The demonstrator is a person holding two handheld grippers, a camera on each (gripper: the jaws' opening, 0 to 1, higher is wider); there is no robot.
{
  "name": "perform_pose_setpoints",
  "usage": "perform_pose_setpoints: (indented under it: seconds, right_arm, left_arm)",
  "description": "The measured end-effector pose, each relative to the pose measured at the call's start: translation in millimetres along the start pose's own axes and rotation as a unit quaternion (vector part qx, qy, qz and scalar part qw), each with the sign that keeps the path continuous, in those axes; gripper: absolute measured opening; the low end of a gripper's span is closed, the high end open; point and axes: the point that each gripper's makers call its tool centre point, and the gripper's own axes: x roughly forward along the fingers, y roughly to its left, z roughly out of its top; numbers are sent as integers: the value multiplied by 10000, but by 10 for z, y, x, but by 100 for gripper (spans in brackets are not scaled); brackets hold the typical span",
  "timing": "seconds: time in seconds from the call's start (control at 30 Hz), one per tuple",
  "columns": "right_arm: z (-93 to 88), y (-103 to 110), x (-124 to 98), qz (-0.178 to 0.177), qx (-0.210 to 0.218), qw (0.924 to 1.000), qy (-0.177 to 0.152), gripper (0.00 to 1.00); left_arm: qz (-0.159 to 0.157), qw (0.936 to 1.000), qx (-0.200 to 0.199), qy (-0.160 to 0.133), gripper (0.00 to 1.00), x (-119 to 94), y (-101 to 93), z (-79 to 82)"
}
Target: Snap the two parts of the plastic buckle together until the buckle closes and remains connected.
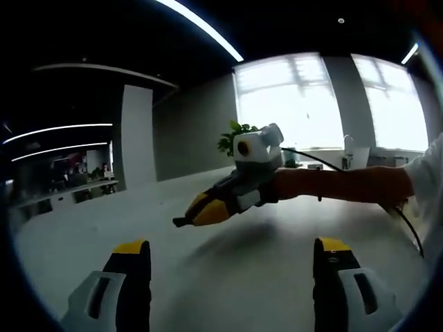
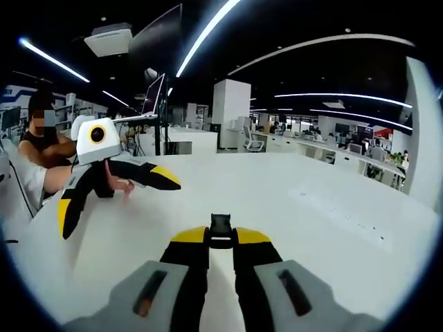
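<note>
The right gripper view shows the black buckle part [image 2: 221,231] pinched between the right gripper [image 2: 221,237] tips, its long axis pointing toward 12 o'clock over the white table [image 2: 332,207]. The left gripper [image 1: 232,256] hangs wide apart, holding nothing.

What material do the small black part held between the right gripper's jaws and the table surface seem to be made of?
The black buckle part looks like moulded plastic with a slight sheen: its edges are crisp and blocky. It is small, so this is a guess. The table looks like a smooth white laminate or painted board with a matte to satin finish: it shows soft, blurred reflections and no grain.
</note>
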Motion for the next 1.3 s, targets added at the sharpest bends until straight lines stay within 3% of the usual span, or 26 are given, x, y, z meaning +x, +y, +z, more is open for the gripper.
perform_pose_setpoints:
  seconds: [1.3]
  right_arm:
    - [-97, -204, 9, -221, 48, 9997, 86, 11]
  left_arm:
    - [3, 10000, 92, 21, 99, -4, -19, 13]
